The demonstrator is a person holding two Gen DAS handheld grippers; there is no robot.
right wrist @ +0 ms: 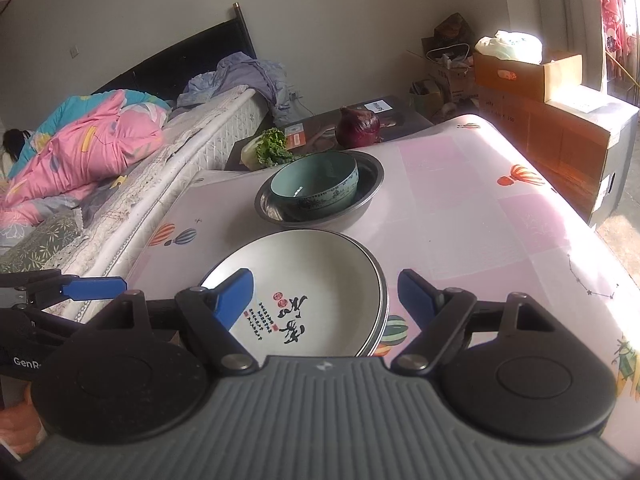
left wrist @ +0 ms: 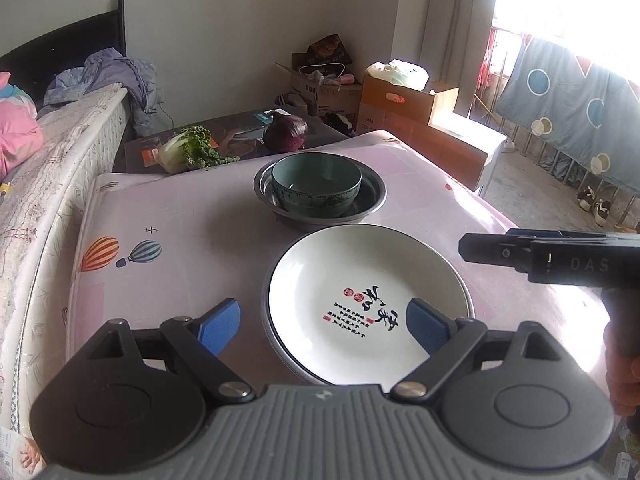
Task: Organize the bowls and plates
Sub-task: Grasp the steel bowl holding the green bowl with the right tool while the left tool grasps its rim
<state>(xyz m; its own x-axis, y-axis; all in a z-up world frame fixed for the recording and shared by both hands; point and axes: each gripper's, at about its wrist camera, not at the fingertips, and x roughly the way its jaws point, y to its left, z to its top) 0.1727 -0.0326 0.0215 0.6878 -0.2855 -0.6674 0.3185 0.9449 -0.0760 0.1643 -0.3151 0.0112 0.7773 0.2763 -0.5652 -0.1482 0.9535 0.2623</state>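
You have 2 stacked plates [left wrist: 360,280], 1 green bowl [left wrist: 316,184], 1 steel basin [left wrist: 320,216], 1 onion [left wrist: 286,132], 1 cabbage [left wrist: 188,152].

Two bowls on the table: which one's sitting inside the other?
The teal bowl. It sits inside the wider steel bowl, whose rim rings it.

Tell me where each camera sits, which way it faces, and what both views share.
Left wrist: on the left gripper, tilted down over the plates; own open fingers show, plus the right gripper and a hand at right.
Right wrist: on the right gripper, tilted down at the same plates from their other side; own open fingers show, left gripper at left edge.
Shared: plates, green bowl in a metal bowl, table, bed.
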